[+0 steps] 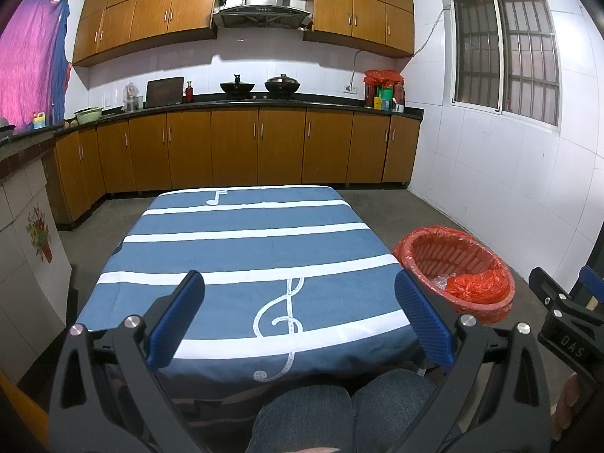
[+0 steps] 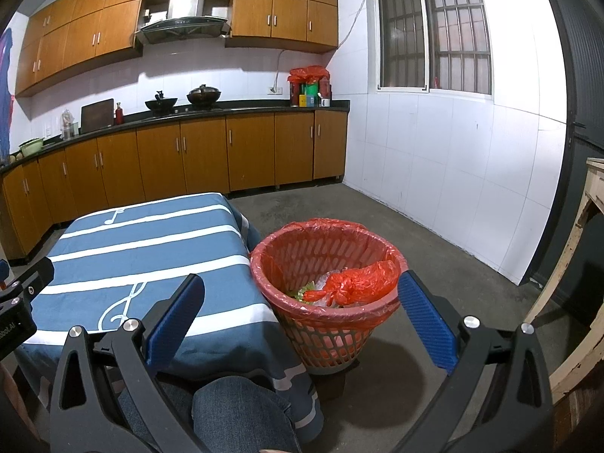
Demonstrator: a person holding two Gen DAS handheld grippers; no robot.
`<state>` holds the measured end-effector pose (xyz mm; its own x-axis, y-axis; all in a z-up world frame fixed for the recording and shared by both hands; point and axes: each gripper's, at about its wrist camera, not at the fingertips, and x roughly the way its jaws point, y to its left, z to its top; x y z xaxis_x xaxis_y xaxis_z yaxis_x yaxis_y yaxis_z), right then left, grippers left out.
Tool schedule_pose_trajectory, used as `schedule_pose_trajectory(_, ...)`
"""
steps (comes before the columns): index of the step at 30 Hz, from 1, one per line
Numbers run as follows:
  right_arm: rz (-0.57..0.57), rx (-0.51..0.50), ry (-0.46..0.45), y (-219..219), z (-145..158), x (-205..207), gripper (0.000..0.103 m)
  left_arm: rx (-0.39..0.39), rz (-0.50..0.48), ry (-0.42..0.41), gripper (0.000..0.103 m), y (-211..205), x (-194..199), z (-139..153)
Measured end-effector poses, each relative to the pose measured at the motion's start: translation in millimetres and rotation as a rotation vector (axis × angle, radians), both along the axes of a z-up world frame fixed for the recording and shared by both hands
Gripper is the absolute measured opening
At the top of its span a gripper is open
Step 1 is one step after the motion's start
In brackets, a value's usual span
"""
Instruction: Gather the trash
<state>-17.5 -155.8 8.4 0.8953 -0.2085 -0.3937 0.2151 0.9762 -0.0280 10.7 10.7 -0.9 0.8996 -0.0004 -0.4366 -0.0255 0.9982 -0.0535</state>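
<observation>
A home kitchen: wooden cabinets point(image 1: 234, 147), range hood point(image 1: 262, 7), woks point(image 1: 237, 87) on the counter point(image 1: 324, 99).

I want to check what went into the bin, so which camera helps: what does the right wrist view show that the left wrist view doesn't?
Only the right wrist view: green scraps under the crumpled red bag, the basket's mesh wall, and a wooden frame.

Only the left wrist view: a pink and blue cloth hanging at far left.

Both: the lined trash basket, striped tablecloth, counter with two woks, barred window; left gripper and right gripper open, empty.
</observation>
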Motion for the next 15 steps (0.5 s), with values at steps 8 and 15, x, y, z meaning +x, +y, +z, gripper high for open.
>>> schedule_pose_trajectory(8,0.0,0.0,0.001,-0.4,-0.6,-0.1,0.101,0.002,0.0,-0.003,0.099,0.3,0.3,2.6)
schedule_pose_trajectory(15,0.0,0.0,0.0,-0.6,-0.1,-0.2,0.101,0.003,0.0,-0.004,0.099,0.1,0.2,2.3)
